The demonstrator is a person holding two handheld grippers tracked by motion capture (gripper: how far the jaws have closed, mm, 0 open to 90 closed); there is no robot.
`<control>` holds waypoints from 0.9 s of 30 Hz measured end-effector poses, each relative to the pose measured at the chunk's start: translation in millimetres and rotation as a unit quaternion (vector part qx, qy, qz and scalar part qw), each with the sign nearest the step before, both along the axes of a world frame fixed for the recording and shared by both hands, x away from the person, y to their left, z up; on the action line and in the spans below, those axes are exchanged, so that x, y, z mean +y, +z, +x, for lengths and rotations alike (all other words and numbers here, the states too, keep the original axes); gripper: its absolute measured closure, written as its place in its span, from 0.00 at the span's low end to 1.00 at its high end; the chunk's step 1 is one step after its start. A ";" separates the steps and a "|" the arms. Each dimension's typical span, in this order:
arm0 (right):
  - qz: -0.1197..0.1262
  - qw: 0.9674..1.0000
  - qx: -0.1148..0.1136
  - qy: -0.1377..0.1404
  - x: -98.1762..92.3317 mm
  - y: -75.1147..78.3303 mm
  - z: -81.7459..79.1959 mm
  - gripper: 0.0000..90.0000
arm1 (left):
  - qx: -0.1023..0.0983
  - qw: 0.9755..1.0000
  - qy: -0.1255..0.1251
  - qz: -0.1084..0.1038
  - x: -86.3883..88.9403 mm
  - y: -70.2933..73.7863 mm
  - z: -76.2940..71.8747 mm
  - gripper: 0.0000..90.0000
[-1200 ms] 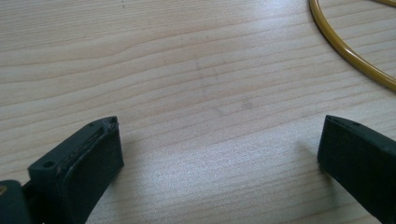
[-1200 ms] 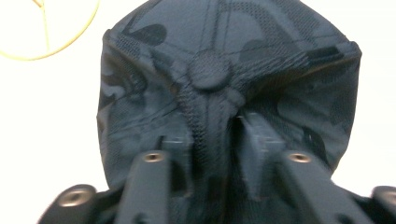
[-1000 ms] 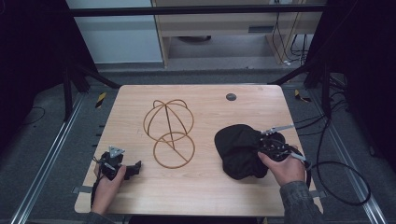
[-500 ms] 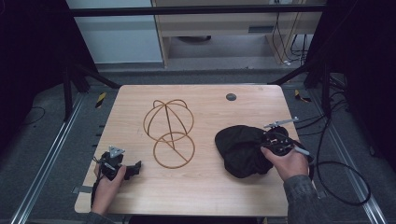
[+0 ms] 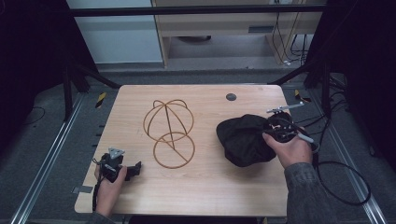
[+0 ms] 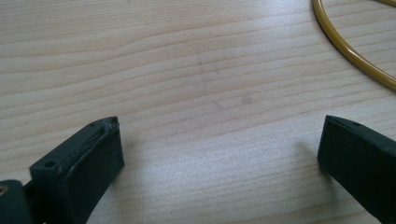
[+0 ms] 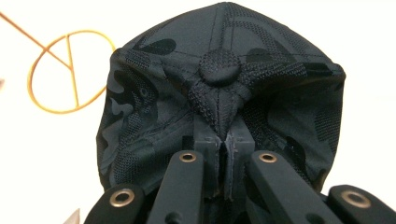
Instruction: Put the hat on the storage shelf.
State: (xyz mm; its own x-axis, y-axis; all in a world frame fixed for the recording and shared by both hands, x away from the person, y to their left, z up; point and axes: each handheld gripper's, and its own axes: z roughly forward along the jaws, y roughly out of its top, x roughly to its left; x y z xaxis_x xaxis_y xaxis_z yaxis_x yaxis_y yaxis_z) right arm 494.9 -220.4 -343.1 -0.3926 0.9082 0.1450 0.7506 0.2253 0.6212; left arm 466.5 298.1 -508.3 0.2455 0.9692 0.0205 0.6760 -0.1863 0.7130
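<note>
The right hand-held gripper [image 5: 273, 128] pinches the black camouflage fabric cap [image 5: 243, 139] right of the golden wire dome stand [image 5: 169, 133]. Nothing lies between them. The left hand-held gripper [image 5: 135, 169], jaws spread, rests on the wooden surface [image 5: 205, 186].

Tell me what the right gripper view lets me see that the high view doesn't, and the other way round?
The right gripper view alone shows the black cap close up: its top button, camouflage weave, and the right gripper pinching a fold of fabric. The high view alone shows the whole wooden table, the left gripper resting near its front edge, and a small dark disc. Both share the cap and the gold wire stand.
</note>
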 end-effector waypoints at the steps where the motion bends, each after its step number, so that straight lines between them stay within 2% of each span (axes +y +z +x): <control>1: 0.002 1.000 -0.001 -0.004 0.6 1.3 1.5 0.96 | 0.000 1.000 0.000 0.000 -0.1 0.0 -0.4 0.00; 8: 0.012 1.000 -0.007 -0.021 11.5 8.2 8.4 0.96 | 0.001 1.000 0.000 -0.002 0.1 0.1 0.4 0.00; 11: 0.006 1.000 -0.017 -0.024 17.2 15.6 10.5 0.96 | 0.000 1.000 -0.002 -0.002 0.9 0.0 2.2 0.00; 15: 0.015 0.999 -0.033 -0.030 18.8 29.1 9.4 0.96 | 0.000 1.000 -0.003 -0.002 1.4 0.0 2.6 0.00; 19: 0.010 0.998 -0.044 -0.032 18.8 43.4 10.3 0.96 | 0.000 1.000 -0.004 -0.002 1.5 0.0 1.9 0.00; 24: 0.035 0.997 -0.067 -0.028 19.7 64.2 9.2 0.96 | 0.002 1.000 0.001 -0.002 -0.1 0.3 4.7 0.00; 27: 0.041 0.995 -0.088 -0.025 23.9 77.9 7.6 0.96 | 0.002 1.000 0.000 -0.002 0.0 0.3 4.5 0.00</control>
State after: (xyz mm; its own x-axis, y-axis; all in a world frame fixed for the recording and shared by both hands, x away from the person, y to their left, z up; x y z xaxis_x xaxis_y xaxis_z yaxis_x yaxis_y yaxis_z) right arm 502.5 -196.5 -265.1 -0.3733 0.9151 0.1526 0.6377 0.1336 0.7586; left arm 471.0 298.1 -508.1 0.2452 0.9693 0.0160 0.6783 -0.1833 0.7116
